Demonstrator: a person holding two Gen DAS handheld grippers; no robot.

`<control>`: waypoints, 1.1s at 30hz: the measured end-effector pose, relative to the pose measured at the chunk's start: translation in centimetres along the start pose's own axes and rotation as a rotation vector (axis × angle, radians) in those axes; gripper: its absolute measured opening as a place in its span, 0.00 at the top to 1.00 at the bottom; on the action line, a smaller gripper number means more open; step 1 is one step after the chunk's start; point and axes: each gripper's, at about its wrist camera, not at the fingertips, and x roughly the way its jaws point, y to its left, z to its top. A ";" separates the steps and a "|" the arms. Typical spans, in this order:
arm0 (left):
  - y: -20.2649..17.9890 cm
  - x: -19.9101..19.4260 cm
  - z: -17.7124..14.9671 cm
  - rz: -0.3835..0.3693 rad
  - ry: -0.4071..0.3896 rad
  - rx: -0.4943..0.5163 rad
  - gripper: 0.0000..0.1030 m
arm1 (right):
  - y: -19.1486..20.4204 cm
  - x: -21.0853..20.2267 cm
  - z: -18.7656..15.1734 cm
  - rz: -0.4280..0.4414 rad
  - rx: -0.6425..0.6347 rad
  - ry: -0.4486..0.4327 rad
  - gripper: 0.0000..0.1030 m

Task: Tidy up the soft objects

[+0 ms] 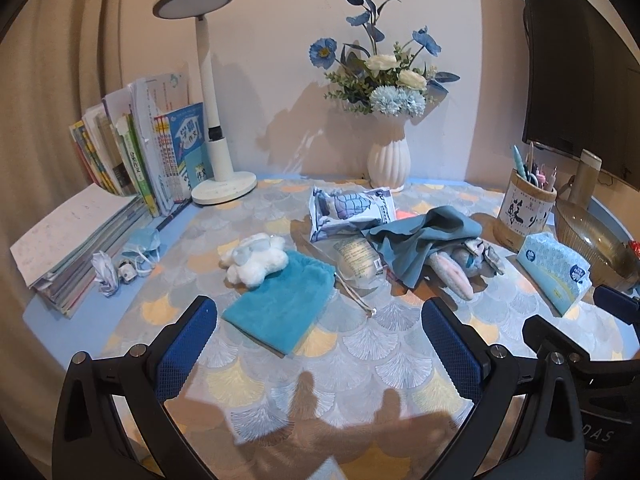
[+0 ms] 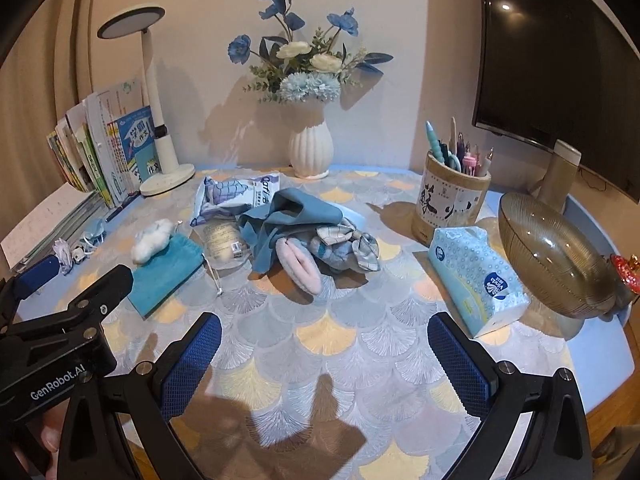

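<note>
Both jaws gape — teal pouch (image 1: 280,300) lies just ahead.

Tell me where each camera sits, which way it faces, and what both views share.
Left wrist: on the left hand-held gripper, low over the table's near edge, facing the wall; centred on the teal pouch; its open fingers and part of the right hand-held gripper at the right edge show.
Right wrist: on the right hand-held gripper, further right, facing the same way; tissue pack close; the left hand-held gripper shows at left.
Shared: vase, lamp, pen holder, grey-blue cloth.
</note>
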 end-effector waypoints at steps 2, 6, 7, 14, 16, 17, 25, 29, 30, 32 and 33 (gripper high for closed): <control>0.0 -0.2 0.2 0.002 -0.005 -0.005 0.01 | 0.1 -0.1 -0.1 0.008 0.006 -0.010 0.00; -0.1 0.0 0.0 0.039 0.001 0.019 0.01 | 0.3 0.5 -0.2 0.016 0.007 0.004 0.00; -0.1 0.0 0.0 0.047 0.000 0.024 0.01 | 0.2 0.6 -0.3 0.020 0.010 0.009 0.00; 0.0 0.4 -0.2 0.040 0.012 0.024 0.01 | 0.1 0.7 -0.4 0.011 0.022 0.011 0.00; -0.2 0.4 -0.3 0.053 0.010 0.035 0.01 | 0.0 0.7 -0.4 0.011 0.026 0.017 0.00; -0.4 0.3 -0.3 0.063 0.007 0.041 0.01 | 0.0 0.7 -0.5 0.014 0.029 0.019 0.00; -0.6 0.0 -0.3 0.065 0.007 0.034 0.01 | -0.4 0.5 -0.6 0.019 0.041 0.025 0.00; -0.6 0.1 -0.4 0.065 0.013 0.036 0.01 | -0.4 0.6 -0.6 0.024 0.046 0.028 0.00; -0.6 0.2 -0.4 0.064 0.014 0.035 0.01 | -0.4 0.6 -0.6 0.025 0.047 0.030 0.00; -0.6 0.2 -0.4 0.063 0.015 0.035 0.01 | -0.4 0.7 -0.6 0.024 0.045 0.031 0.00; -0.6 0.3 -0.5 0.063 0.016 0.035 0.01 | -0.3 0.8 -0.6 0.021 0.042 0.033 0.00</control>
